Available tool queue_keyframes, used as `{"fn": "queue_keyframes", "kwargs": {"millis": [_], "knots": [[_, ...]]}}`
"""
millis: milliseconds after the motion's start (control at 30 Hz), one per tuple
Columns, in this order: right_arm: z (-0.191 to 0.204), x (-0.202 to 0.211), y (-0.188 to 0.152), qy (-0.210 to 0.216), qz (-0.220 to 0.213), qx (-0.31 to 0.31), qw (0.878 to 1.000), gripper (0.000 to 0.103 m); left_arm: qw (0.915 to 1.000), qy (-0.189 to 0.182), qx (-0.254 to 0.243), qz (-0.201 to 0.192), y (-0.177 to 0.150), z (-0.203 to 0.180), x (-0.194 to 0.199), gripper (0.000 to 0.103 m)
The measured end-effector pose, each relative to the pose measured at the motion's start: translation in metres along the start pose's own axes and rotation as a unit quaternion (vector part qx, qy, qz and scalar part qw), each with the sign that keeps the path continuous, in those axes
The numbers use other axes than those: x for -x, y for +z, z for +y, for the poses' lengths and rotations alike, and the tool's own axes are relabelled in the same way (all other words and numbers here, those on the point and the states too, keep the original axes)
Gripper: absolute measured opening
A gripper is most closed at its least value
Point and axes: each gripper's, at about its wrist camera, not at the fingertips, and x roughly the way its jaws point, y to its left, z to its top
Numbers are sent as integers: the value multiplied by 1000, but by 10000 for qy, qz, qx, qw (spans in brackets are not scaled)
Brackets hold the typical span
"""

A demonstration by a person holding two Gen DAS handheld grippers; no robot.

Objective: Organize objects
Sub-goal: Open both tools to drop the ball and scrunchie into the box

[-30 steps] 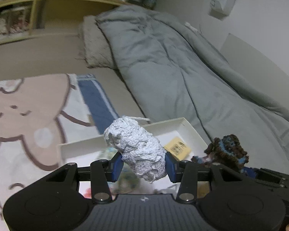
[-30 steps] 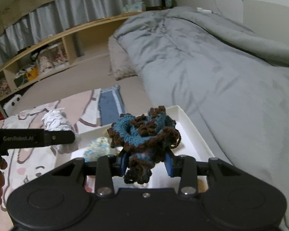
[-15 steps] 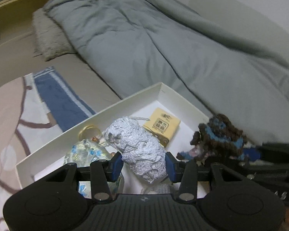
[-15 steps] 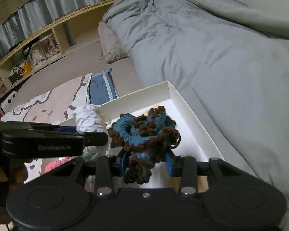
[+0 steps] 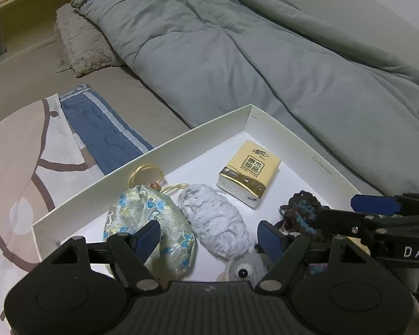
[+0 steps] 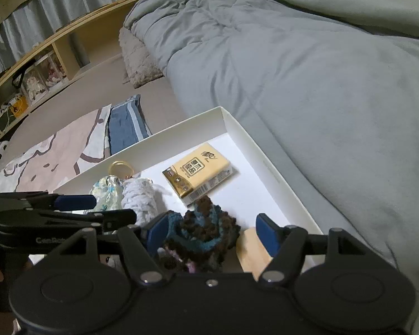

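Two hand-held tongs hovered over a shallow white box (image 5: 315, 162) that sat on a bed beside a rumpled grey duvet (image 5: 237, 44). The left tongs (image 5: 209, 236) stood spread wide with nothing between the blue pads, and a pale knitted bundle (image 5: 213, 220) lay on the box floor in the gap, touching neither pad as far as the view showed. Just beside that bundle on its left rested a floral drawstring pouch (image 5: 150, 223) with a gold cord looped against the far wall of the box. A yellow tissue packet (image 5: 250, 173) lay flat farther in, toward the far right corner.

The right tongs (image 6: 209, 233) were likewise spread, their pads standing clear on either side of a brown-and-blue crocheted piece (image 6: 204, 234) that sat in the box near its front edge. A tan block (image 6: 251, 247) lay partly hidden under the right pad. Seen from the left wrist, a grey stuffed toy (image 5: 244, 269) with a round black eye peeked out close to the tongs' body, mostly hidden.

Beyond the box, a blue striped cloth (image 6: 127, 124) and a cartoon-print blanket (image 5: 22, 156) covered the mattress, with a fuzzy grey pillow (image 6: 138, 58) at the duvet's head end and a wooden shelf unit (image 6: 36, 64) along the wall.
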Motion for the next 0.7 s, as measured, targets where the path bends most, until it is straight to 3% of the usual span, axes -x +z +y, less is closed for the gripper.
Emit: {"fn": "queue_keyframes", "kwargs": {"millis": [700], "knots": [[25,45,3,-11,-332,281,9991,76,9972,441,429,-432,-18,19,84,81]]}}
